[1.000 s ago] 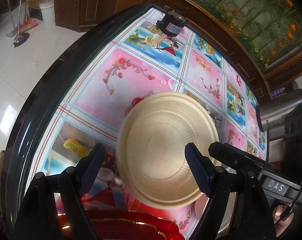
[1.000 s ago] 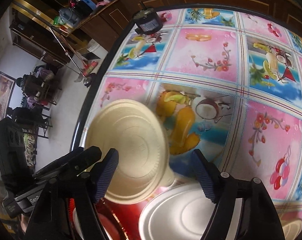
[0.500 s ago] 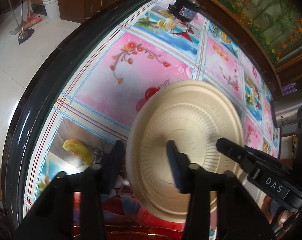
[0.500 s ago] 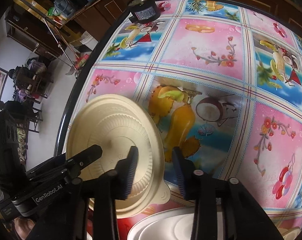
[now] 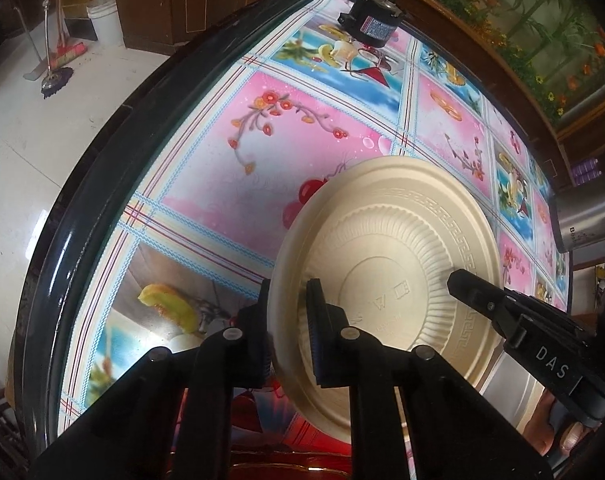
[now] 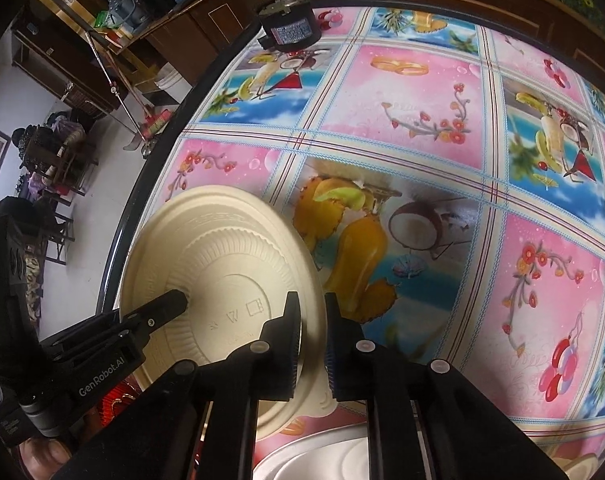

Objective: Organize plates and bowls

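The beige plate (image 5: pixel 386 276) is held above the worktop (image 5: pixel 206 184), tilted so that its ribbed underside with the embossed centre mark faces both cameras. The left gripper (image 5: pixel 288 332) grips the plate's left rim: one finger lies behind the rim and the other presses on the underside, so the fingers are clamped on the plate. The right gripper (image 6: pixel 312 344) grips the opposite rim in the same way, with one finger on the underside and the other on the far face, its fingers likewise clamped on the plate. In the left wrist view, the right gripper's finger reaches in from the right and rests on the ribbed ring of the plate; in the right wrist view, the left gripper's finger reaches in from the left to the same surface. The worktop carries a glossy cloth printed with pink floral and blue fruit panels. A small black device (image 6: pixel 288 26) with a label stands near the far edge of the worktop, well apart from the plate. A white plate (image 6: pixel 326 456) lies on the worktop below the right gripper. A red item (image 5: pixel 286 436) shows at the near edge, partly hidden by the fingers.
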The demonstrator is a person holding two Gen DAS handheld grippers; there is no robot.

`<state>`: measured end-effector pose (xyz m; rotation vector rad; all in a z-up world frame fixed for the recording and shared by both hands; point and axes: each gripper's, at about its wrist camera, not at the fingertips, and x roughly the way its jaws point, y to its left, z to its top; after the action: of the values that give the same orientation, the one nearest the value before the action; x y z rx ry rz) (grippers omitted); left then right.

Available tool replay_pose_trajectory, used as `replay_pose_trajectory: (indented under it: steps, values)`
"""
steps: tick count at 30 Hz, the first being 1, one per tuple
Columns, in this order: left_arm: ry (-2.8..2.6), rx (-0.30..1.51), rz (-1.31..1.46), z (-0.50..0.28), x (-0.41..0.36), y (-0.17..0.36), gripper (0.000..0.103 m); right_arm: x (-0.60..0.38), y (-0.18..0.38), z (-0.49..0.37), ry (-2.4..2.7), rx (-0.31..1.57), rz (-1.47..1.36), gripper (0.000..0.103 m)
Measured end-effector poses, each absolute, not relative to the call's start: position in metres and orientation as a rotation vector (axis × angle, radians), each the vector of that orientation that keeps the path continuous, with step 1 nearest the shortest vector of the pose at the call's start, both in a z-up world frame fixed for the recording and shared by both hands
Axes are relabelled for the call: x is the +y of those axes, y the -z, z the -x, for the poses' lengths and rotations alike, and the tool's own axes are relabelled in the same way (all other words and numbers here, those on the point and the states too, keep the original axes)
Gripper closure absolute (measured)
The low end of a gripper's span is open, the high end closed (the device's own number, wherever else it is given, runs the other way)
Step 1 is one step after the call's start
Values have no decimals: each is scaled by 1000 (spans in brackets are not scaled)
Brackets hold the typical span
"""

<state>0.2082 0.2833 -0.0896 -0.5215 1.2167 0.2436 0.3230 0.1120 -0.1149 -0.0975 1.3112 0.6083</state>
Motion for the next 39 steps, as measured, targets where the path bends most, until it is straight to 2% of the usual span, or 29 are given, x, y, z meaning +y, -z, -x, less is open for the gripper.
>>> replay_pose_trajectory:
  steps: [21,39]
  values:
    - [-247,1096,473,-173,272,32,91,104,56,-289,-633,1189,91,92]
    - [-234,973,394,-74,225,-8,90,53,8,-180,-637,1076,79,92]
